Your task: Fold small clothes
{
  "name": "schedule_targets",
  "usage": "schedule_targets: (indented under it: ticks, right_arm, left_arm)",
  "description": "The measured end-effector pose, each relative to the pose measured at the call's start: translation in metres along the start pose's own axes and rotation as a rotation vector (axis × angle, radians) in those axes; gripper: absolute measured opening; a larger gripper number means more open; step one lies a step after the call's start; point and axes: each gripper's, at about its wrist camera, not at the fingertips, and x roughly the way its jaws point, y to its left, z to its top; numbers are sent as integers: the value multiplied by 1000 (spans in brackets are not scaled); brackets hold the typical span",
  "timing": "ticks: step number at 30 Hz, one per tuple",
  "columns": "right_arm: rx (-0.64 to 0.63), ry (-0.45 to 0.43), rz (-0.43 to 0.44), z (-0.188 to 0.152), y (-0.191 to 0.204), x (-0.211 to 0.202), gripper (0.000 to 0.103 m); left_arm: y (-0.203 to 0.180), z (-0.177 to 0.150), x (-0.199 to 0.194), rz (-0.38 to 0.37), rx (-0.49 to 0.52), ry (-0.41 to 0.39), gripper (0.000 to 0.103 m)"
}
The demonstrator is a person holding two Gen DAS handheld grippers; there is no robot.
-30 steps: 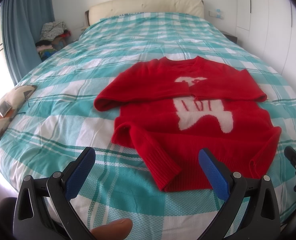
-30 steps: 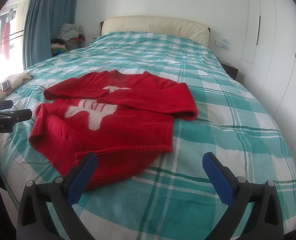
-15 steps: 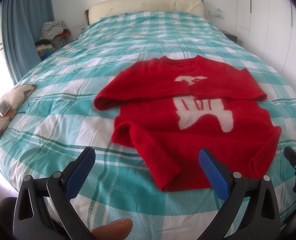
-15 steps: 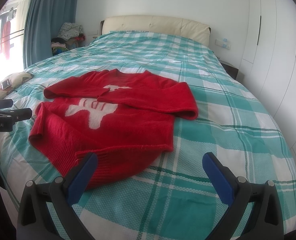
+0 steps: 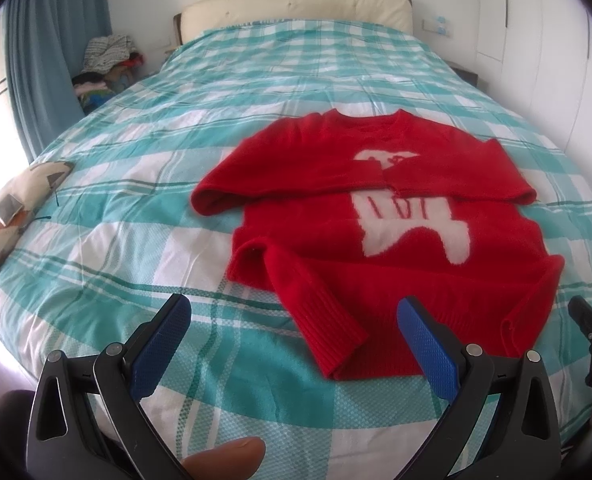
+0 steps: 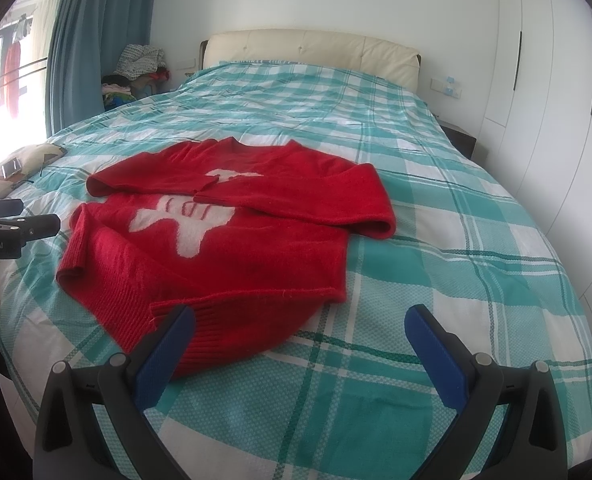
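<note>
At the near edge of the left wrist view, the left gripper (image 5: 293, 334) hangs over the bedspread (image 5: 167, 184) with its blue-padded jaws spread wide and nothing between them; a fingertip (image 5: 225, 458) of the person shows just below it. The red sweater (image 5: 380, 216) lies ahead and to the right of this gripper: its ribbed hem corner sits in the gap between the jaws, nearer the right finger, and is not touched by either pad. In the right wrist view, the right gripper (image 6: 300, 334) is likewise wide open and empty above the near part of the bed, and the sweater (image 6: 231, 240) lies ahead and to the left, its rounded hem reaching up behind the left finger, while the right finger stands over bare teal-and-white checks. The sweater rests flat on the near half of the bed, front up with a white figure on the chest, both sleeves folded across the upper body, collar pointing toward the far end. Farther left, a patterned pillow (image 5: 19, 208) sits at the bed's edge. Beyond, a cream headboard (image 6: 312, 50) stands against the wall, with a pile of clothes (image 6: 137, 68) and a blue curtain (image 6: 91, 40) at far left.
</note>
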Motion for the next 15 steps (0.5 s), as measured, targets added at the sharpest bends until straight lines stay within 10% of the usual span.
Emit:
schedule_targets:
  ticks: [9, 15]
  right_arm:
    - [39, 33, 54, -1, -4, 1, 103]
    - [25, 76, 131, -6, 18, 3, 103]
  left_arm:
    - [25, -3, 15, 41, -88, 89, 103]
    - [37, -12, 27, -94, -211, 173, 103]
